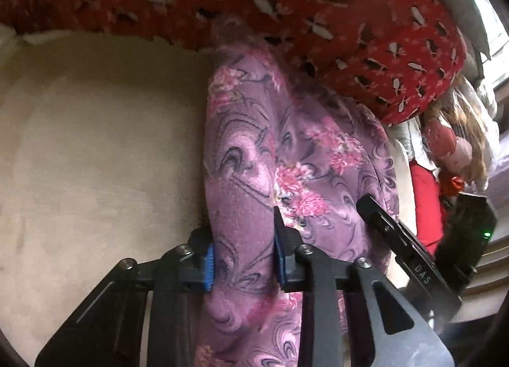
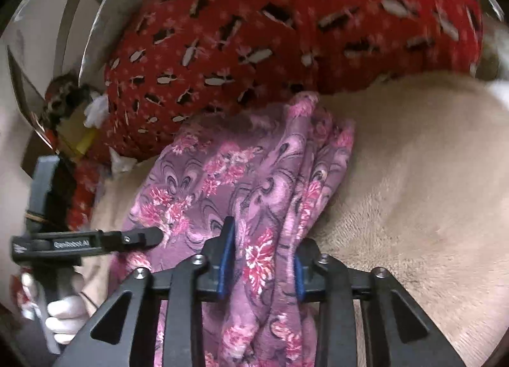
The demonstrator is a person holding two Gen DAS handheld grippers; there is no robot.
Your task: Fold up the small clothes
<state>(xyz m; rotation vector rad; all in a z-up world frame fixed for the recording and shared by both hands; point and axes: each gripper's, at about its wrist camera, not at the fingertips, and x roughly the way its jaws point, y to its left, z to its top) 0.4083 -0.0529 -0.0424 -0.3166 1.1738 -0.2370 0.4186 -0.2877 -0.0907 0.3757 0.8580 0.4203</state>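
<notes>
Both the left claw and right claw grasp the bunched purple floral garment; uneven pulling risks slippage, spoiling the fold.

A beige plush surface fills the left part of the left wrist view; in the right wrist view it lies to the right. Its nap looks short and soft, with faint marks in it. Behind it stands a big red cushion with a pattern of small white and dark shapes; it touches the far edge of the beige surface. At the right edge of the left view there is a doll with long light brown hair, partly blurred. Below it lies a plain red cloth. In the right view, a curved metal frame rises at the upper left.
</notes>
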